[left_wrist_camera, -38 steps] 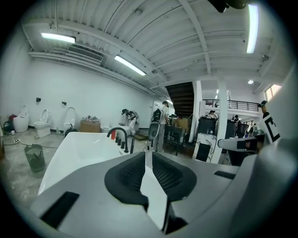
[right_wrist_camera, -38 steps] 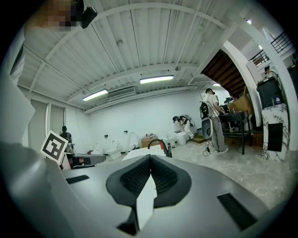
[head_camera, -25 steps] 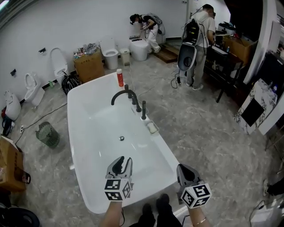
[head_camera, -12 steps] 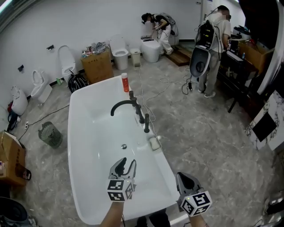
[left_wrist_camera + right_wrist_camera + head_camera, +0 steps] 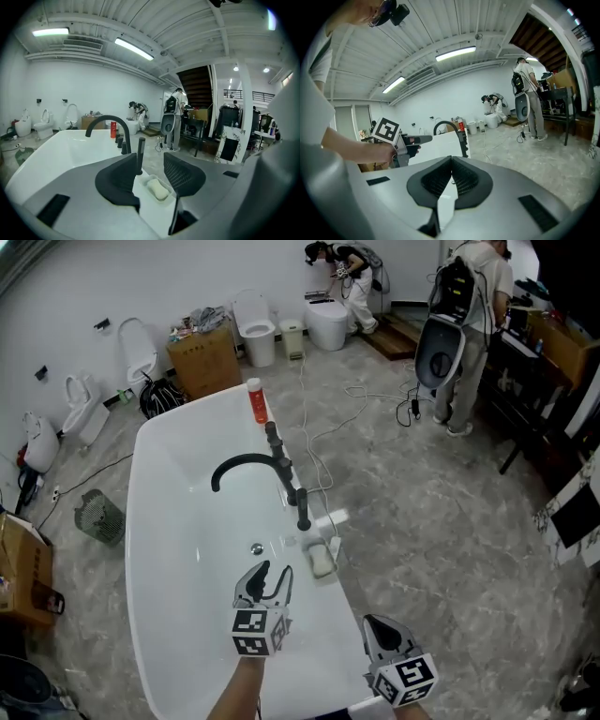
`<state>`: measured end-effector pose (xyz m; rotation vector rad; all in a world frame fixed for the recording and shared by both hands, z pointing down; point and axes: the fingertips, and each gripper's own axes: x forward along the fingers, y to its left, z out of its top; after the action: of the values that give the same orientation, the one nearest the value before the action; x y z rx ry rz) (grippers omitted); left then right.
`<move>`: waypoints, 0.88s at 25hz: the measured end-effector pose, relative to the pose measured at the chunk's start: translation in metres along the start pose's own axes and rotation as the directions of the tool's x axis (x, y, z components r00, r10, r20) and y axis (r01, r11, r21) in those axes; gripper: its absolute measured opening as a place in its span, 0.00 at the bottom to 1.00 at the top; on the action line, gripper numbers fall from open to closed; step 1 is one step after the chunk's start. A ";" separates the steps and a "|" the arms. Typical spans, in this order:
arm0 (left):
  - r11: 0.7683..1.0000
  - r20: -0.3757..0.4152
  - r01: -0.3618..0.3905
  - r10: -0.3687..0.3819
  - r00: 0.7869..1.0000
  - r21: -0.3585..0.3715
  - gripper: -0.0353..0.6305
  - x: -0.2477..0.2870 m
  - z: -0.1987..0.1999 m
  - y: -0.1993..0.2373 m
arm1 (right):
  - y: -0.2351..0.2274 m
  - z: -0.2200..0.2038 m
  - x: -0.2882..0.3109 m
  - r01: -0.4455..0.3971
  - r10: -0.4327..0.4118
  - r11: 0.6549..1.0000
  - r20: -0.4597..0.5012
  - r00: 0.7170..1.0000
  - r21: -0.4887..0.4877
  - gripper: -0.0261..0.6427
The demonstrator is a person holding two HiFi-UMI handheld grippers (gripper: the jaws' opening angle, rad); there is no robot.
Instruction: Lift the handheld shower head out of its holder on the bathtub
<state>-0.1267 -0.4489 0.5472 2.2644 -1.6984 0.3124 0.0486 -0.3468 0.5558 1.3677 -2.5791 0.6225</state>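
The handheld shower head (image 5: 302,508), a slim black stick, stands upright in its holder on the right rim of the white bathtub (image 5: 150,456), just this side of the black curved faucet (image 5: 246,468). My left gripper (image 5: 272,574) hovers over the tub short of it. Its jaws have just been opening and stand open with nothing between them. In the left gripper view the shower head (image 5: 140,154) shows ahead through that gripper's (image 5: 150,161) gap. My right gripper (image 5: 373,622) is shut and empty outside the tub rim; its own view shows the jaws (image 5: 451,160) closed tip to tip.
A soap dish (image 5: 322,562) with a bar sits on the rim just before the shower head. A red bottle (image 5: 255,401) stands at the tub's far end. Cables (image 5: 323,437) cross the floor; two people (image 5: 469,306), toilets and a cardboard box (image 5: 204,362) are farther back.
Both grippers have moved forward along the tub toward the faucet and shower head. The left jaws stand wider apart than before. The right jaws stay shut.
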 end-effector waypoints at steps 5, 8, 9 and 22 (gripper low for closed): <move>1.000 -0.014 -0.015 0.015 1.000 0.014 0.34 0.084 -0.018 0.009 | -0.041 -0.017 0.048 -0.018 0.018 1.000 -0.031 0.999 -0.003 0.05; 1.000 -0.026 -0.025 0.025 0.999 0.016 0.34 0.125 -0.027 0.013 | -0.061 -0.022 0.067 -0.022 0.022 1.000 -0.033 0.999 0.005 0.05; 0.999 -0.026 -0.028 0.028 0.999 0.017 0.34 0.138 -0.028 0.013 | -0.068 -0.024 0.072 -0.023 0.023 1.000 -0.035 0.999 0.010 0.05; 0.997 -0.093 -0.070 0.071 0.993 0.016 0.38 0.283 -0.072 0.028 | -0.151 -0.075 0.111 -0.011 0.015 0.999 -0.084 0.996 0.045 0.05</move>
<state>-0.0742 -0.6843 0.7147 2.1662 -1.7360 0.4396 0.1045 -0.4736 0.7025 1.3097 -2.5245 0.7279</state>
